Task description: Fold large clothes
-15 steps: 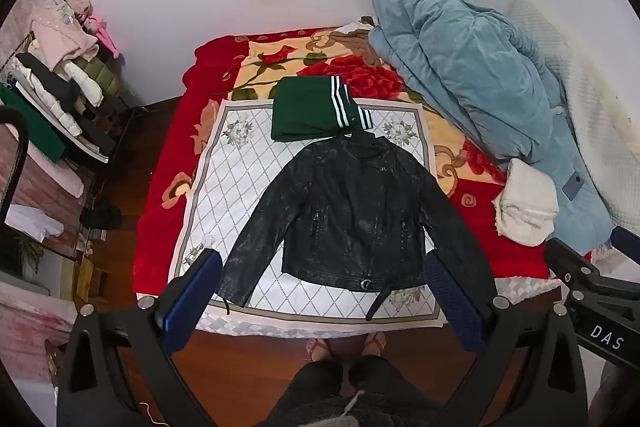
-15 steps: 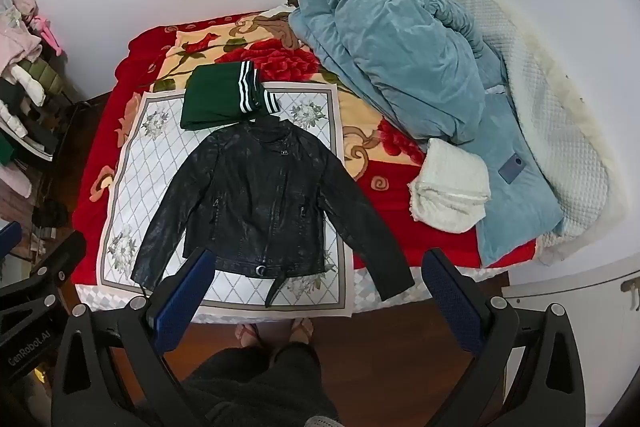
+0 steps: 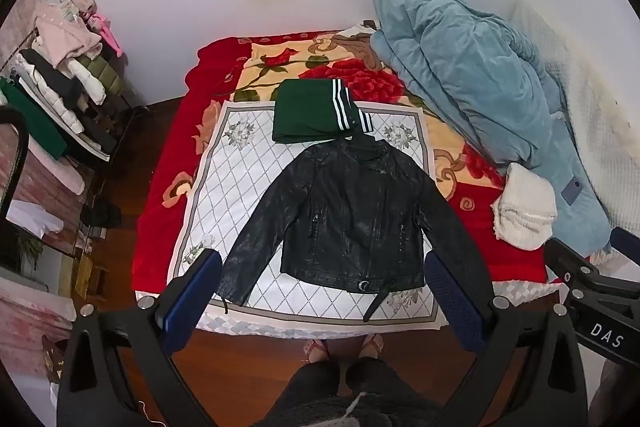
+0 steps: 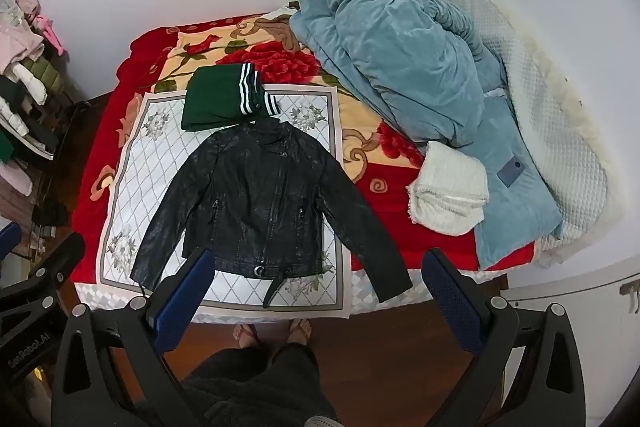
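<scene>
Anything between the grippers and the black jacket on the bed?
Nothing visible. Left gripper and right gripper hover open above the bed's near edge; the black jacket lies spread flat, uncovered. Folded green garment sits beyond its collar.

Glossy, crinkled leather on the jacket (image 3: 352,215), shining in patches. Behind it the green garment (image 3: 308,115) looks like matt knit cloth. Plush, velvety sheen on the blue quilt (image 4: 400,55). Nubbly white towel (image 4: 448,187). Floor (image 4: 392,355) is polished dark wood.
</scene>
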